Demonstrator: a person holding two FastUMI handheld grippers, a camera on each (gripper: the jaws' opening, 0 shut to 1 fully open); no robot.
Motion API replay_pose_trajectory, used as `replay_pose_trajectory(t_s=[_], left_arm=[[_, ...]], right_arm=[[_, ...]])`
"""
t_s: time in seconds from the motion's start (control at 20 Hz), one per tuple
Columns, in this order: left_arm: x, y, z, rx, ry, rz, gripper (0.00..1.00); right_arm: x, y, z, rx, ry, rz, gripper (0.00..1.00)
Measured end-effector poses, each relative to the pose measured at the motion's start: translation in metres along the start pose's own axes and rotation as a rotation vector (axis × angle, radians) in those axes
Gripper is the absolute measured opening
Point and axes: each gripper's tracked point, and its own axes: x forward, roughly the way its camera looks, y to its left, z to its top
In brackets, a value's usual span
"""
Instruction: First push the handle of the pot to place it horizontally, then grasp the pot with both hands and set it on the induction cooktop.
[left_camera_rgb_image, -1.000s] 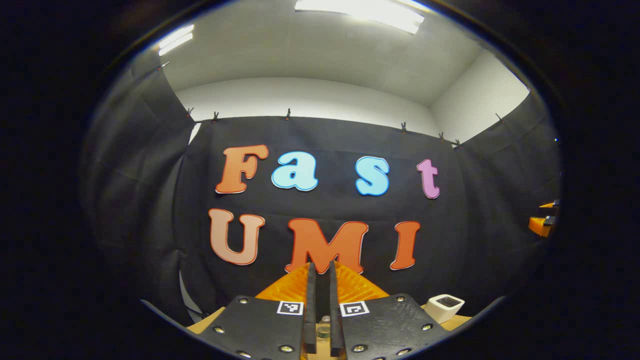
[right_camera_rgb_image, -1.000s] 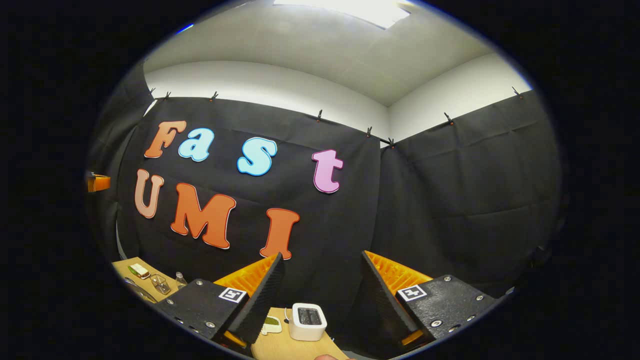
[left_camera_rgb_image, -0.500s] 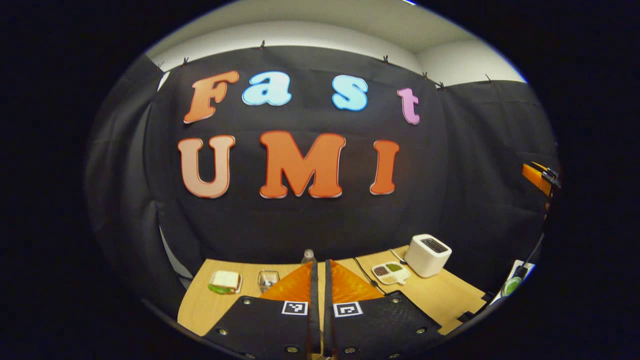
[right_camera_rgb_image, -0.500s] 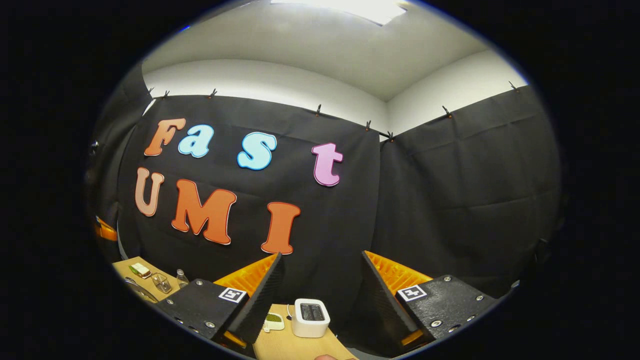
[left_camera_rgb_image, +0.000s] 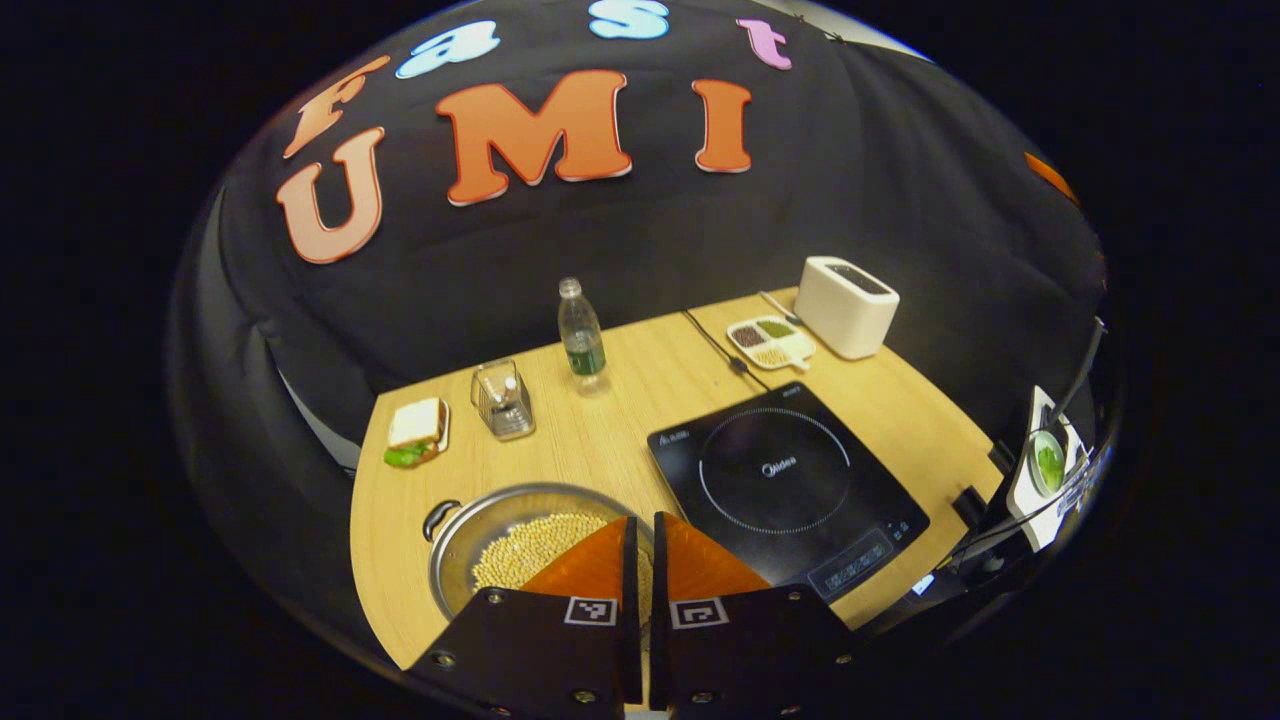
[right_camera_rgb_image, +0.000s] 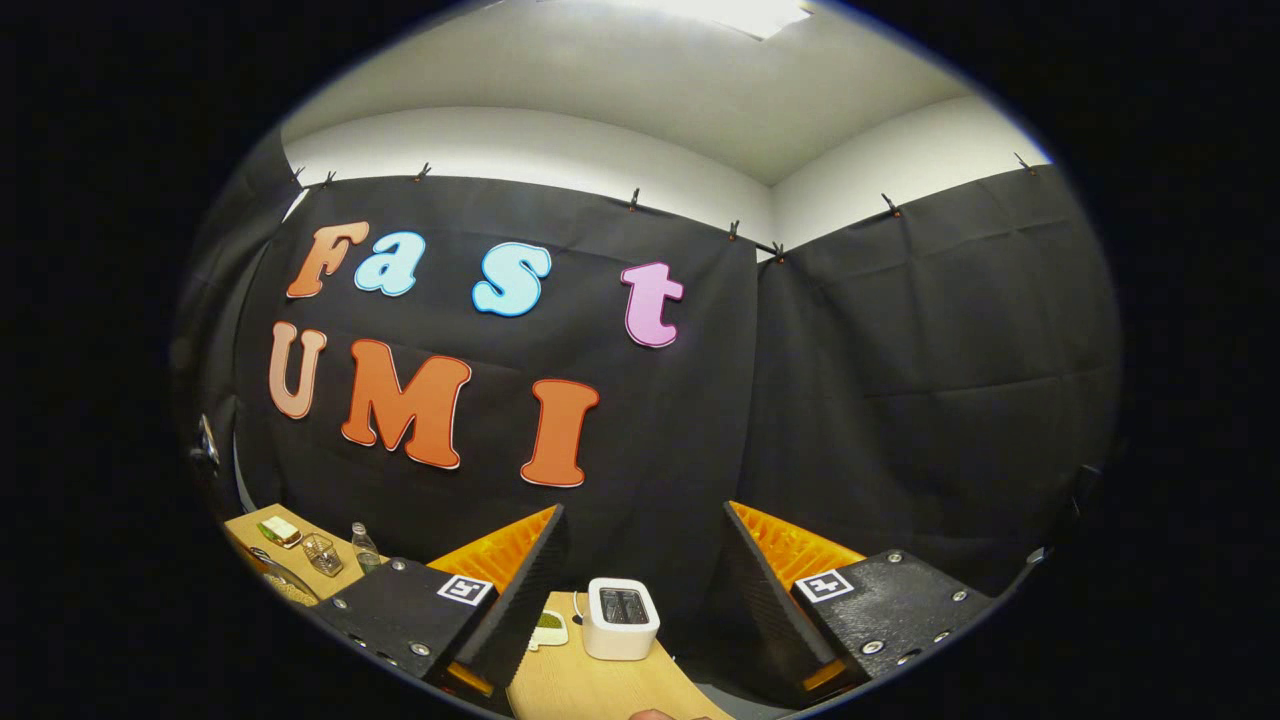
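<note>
I see the pot (left_camera_rgb_image: 520, 545) full of beans on the table (left_camera_rgb_image: 620, 410), at 9 o'clock from the cooktop (left_camera_rgb_image: 785, 485). My left hand-held gripper (left_camera_rgb_image: 640, 560) is closed and holds nothing. My right hand-held gripper (right_camera_rgb_image: 640, 560) is wide open, up high. Nothing is done yet: the handle (left_camera_rgb_image: 438, 517) needs pushing first.

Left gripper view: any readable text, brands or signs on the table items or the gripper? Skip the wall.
"Midea": printed in the middle of the ring on the induction cooktop.
Corner marks and the front control strip on the induction cooktop: too small to read.
Print on the bottle: too blurred to read.
Left gripper: two square coded markers, no words.
</note>
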Motion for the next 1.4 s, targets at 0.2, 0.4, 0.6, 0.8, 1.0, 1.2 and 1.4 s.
replay_pose_trajectory(t_s=[0.2,0.4,0.6,0.8,1.0,1.2,1.4], left_arm=[[0.008,-0.012,-0.057,0.025,0.145,-0.046,0.05],[0.007,-0.018,-0.105,0.015,0.282,-0.097,0.05],[0.004,-0.008,-0.146,0.065,0.401,-0.093,0.05],[0.004,-0.007,-0.19,0.096,0.515,-0.122,0.05],[0.011,0.005,-0.22,0.103,0.603,-0.095,0.05],[0.03,-0.007,-0.221,0.096,0.608,-0.113,0.05],[0.042,-0.021,-0.212,0.146,0.597,-0.126,0.01]], right_arm=[[0.0,0.001,-0.01,0.006,0.022,-0.001,0.94],[0.0,0.003,-0.02,0.003,0.047,0.005,0.94],[0.002,-0.002,-0.027,-0.019,0.064,-0.014,0.94],[0.001,-0.005,-0.029,-0.012,0.076,-0.024,0.94],[-0.001,-0.009,-0.033,-0.016,0.086,-0.038,0.94],[-0.004,-0.009,-0.04,-0.025,0.112,-0.043,0.94],[-0.011,-0.019,-0.04,-0.042,0.119,-0.072,0.94]])
